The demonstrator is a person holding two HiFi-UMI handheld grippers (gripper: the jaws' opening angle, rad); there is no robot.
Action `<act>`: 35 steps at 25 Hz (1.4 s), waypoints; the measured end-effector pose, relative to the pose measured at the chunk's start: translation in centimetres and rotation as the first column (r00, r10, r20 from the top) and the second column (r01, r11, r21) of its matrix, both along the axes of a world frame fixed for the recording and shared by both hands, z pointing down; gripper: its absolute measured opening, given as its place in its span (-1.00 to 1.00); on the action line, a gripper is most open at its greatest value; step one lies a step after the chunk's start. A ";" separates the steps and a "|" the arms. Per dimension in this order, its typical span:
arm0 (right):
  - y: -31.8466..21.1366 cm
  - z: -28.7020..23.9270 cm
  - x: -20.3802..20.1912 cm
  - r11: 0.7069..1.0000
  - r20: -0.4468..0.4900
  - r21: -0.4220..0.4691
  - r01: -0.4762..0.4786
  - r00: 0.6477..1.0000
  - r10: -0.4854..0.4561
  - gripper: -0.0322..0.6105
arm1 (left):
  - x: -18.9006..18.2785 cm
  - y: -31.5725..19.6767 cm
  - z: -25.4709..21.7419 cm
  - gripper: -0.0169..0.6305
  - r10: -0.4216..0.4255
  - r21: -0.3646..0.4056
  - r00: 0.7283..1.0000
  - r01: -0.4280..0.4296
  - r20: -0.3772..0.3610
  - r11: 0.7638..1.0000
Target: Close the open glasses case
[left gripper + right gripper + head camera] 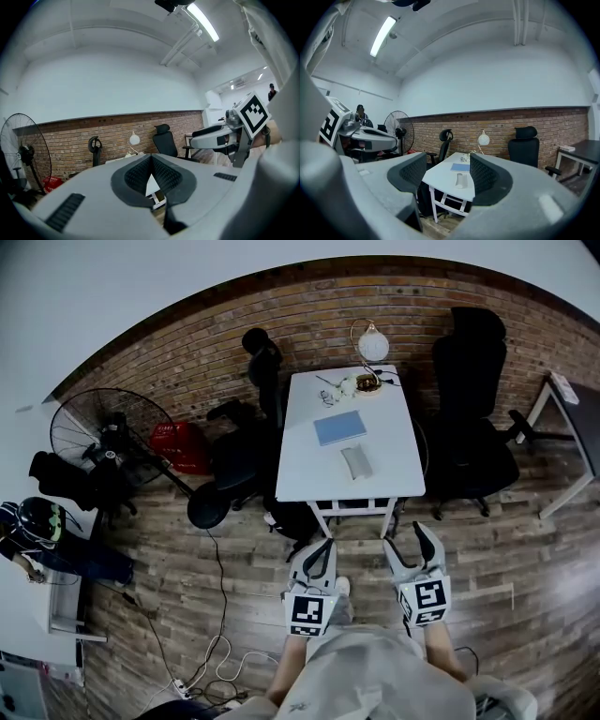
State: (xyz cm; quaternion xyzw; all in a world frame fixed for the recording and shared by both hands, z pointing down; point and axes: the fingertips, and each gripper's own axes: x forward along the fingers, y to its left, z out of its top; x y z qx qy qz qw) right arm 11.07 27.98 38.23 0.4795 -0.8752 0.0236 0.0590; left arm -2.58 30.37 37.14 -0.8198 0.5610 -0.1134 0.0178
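Observation:
The grey glasses case (356,461) lies on the white table (309,479), near its front edge and just in front of a blue notebook (339,427). From this distance I cannot tell how its lid stands. Both grippers hang over the wooden floor, short of the table and well apart from the case. My left gripper (322,549) is shut, its pads meeting at the tip (151,158) with nothing held. My right gripper (410,540) is open and empty (447,176). Between its jaws in the right gripper view, the case (460,180) shows far off.
A desk lamp (372,341) and small items stand at the table's far end. Black office chairs (469,418) (248,456) flank the table. A fan (98,437), a red basket (178,446) and floor cables (220,662) are at left. Another desk (572,418) is at right.

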 end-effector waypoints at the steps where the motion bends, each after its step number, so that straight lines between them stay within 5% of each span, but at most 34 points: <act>1: -0.4 0.0 -0.3 1.000 -0.002 0.002 0.002 1.000 -0.002 0.00 | -0.2 -0.4 0.0 -0.94 0.001 -0.001 1.000 -0.001 0.003 1.000; 35: -15.4 1.0 -5.7 0.992 -0.035 -0.067 -0.109 0.994 0.107 0.00 | -6.2 -16.3 1.2 -0.94 0.087 -0.049 0.996 -0.088 -0.023 0.995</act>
